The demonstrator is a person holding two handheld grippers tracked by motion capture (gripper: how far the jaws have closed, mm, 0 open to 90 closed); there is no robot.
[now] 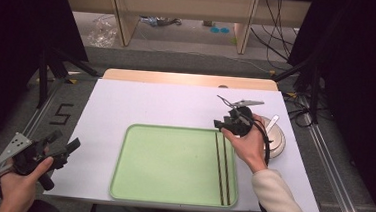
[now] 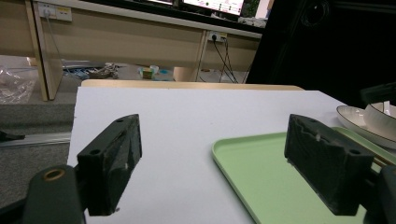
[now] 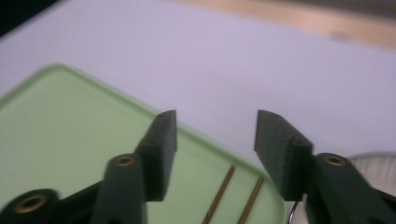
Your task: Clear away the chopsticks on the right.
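Pair of thin dark wooden chopsticks (image 1: 223, 168) lies side by side along the right edge of the pale green plastic tray (image 1: 172, 165) on the white tabletop (image 1: 141, 102); likely light, stiff, round and prone to roll; best pinched mid-length, both together. Right tool (image 1: 221, 123) hovers released above their far ends; left tool (image 1: 65, 145) released, empty, off the tabletop's left edge.
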